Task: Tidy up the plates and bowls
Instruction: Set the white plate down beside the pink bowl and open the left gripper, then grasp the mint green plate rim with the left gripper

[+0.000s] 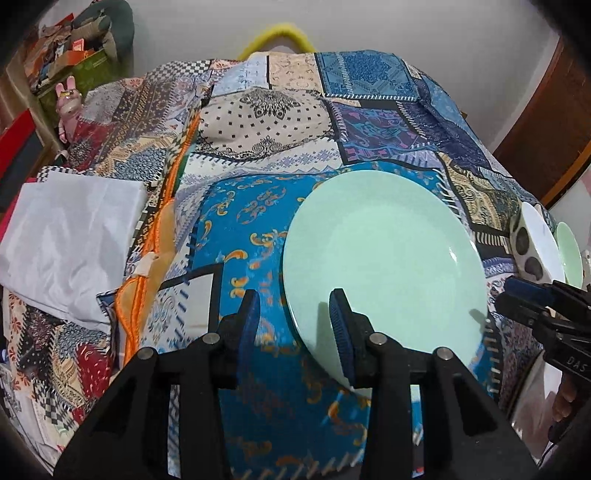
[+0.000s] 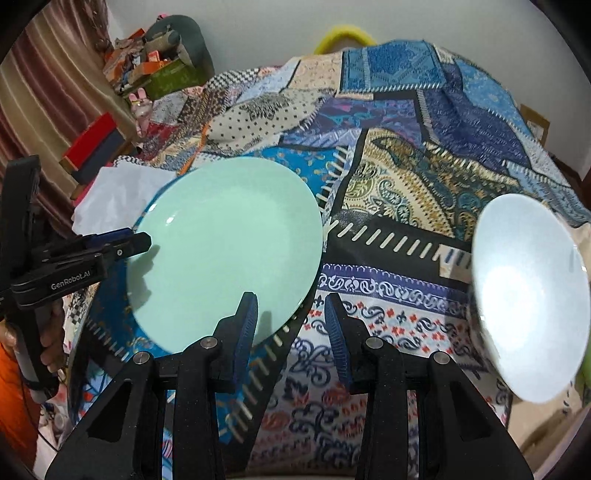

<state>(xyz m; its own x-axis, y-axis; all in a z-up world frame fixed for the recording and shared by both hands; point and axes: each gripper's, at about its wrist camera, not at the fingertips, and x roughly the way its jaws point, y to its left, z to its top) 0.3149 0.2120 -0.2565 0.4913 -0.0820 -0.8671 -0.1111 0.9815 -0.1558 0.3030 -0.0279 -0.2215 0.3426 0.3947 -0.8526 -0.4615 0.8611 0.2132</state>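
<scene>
A mint green plate (image 1: pixel 384 258) lies flat on the patchwork cloth; it also shows in the right wrist view (image 2: pixel 225 251). My left gripper (image 1: pixel 295 314) is open and empty, its right finger over the plate's near left rim. My right gripper (image 2: pixel 291 314) is open and empty, just past the plate's right rim; it shows at the right edge of the left wrist view (image 1: pixel 517 295). A white bowl (image 2: pixel 532 295) with a dark spotted outside (image 1: pixel 532 247) stands to the right. A second green dish (image 1: pixel 570 251) sits behind it.
The patchwork cloth (image 2: pixel 406 184) covers a raised, uneven surface. A folded white cloth (image 1: pixel 70 236) lies at the left. Boxes and a pink toy (image 1: pixel 68 107) crowd the far left. A yellow loop (image 1: pixel 277 35) stands at the back.
</scene>
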